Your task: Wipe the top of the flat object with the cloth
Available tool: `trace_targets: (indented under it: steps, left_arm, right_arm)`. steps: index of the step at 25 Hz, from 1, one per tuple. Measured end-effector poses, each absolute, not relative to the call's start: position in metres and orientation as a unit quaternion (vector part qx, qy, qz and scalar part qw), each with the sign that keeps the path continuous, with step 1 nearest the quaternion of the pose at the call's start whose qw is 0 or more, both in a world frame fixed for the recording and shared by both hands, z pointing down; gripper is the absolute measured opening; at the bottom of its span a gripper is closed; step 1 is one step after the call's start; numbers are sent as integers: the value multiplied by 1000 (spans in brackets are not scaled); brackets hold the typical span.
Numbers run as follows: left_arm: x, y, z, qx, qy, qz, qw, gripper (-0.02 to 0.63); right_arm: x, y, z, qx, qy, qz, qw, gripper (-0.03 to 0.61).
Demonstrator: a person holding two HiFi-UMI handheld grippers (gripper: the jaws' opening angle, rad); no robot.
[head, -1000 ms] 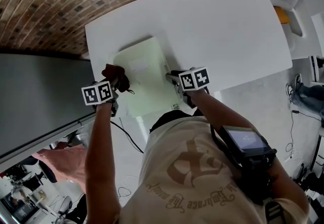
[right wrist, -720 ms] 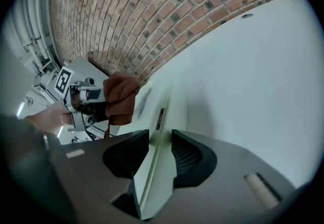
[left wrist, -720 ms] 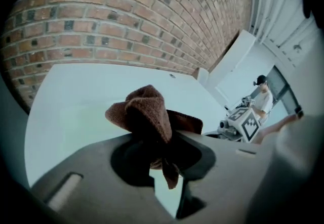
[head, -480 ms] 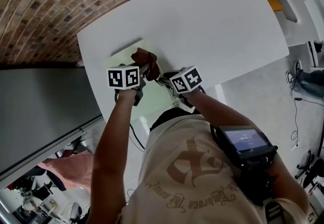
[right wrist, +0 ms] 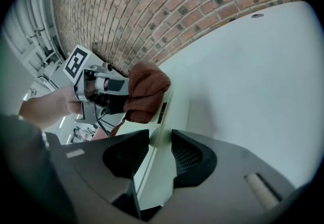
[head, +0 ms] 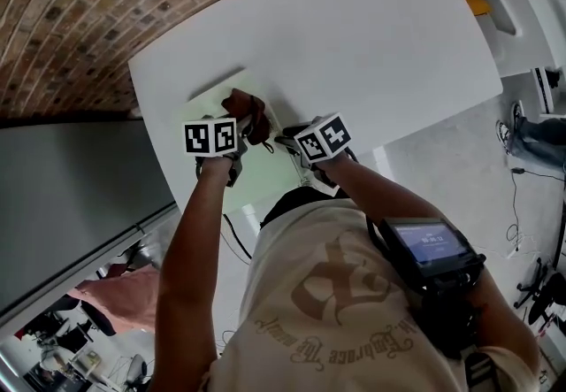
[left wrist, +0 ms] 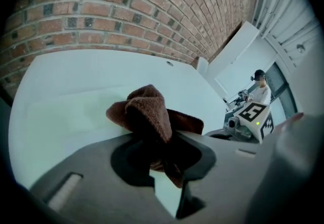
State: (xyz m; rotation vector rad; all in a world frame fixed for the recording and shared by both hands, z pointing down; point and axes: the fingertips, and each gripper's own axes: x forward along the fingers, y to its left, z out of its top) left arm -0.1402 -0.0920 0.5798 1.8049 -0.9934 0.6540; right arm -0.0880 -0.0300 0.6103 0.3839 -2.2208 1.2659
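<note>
The cloth [head: 246, 107] was brown, the flat object [head: 263, 171] was pale green, the table [head: 380, 36] was white, the wall [head: 71, 19] had red-brown bricks, and the two cubes [head: 210, 136] had black and white squares.

The left gripper [head: 234, 126], with the brown cloth [head: 248, 107] clamped in its jaws, is no longer at the left edge of the flat object [head: 208, 103]. It now sits across the pale green top towards the right side. The cloth now lies just beside the right gripper [head: 285, 141], where a second ago the two were well apart. The left forearm now covers much of the object's near part.
</note>
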Motion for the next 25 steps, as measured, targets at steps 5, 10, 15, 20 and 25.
trace_targets:
  steps: [5, 10, 15, 20, 25]
  left_arm:
    - [-192, -74, 579, 713, -438, 252, 486, 83]
    - [-245, -51, 577, 692, -469, 236, 496, 84]
    - [-287, -22, 578, 668, -492, 233, 508, 83]
    - [-312, 0, 582, 649, -509, 236, 515, 84]
    - [-319, 6, 571, 654, -505, 230, 515, 84]
  right_arm:
    - [-86, -30, 611, 147, -826, 470, 275, 149]
    - [-87, -31, 611, 153, -825, 469, 275, 149]
    - [-88, -32, 612, 160, -824, 471, 271, 149]
    - [-88, -33, 613, 174, -821, 471, 270, 149]
    - [-91, -33, 613, 189, -822, 466, 269, 149]
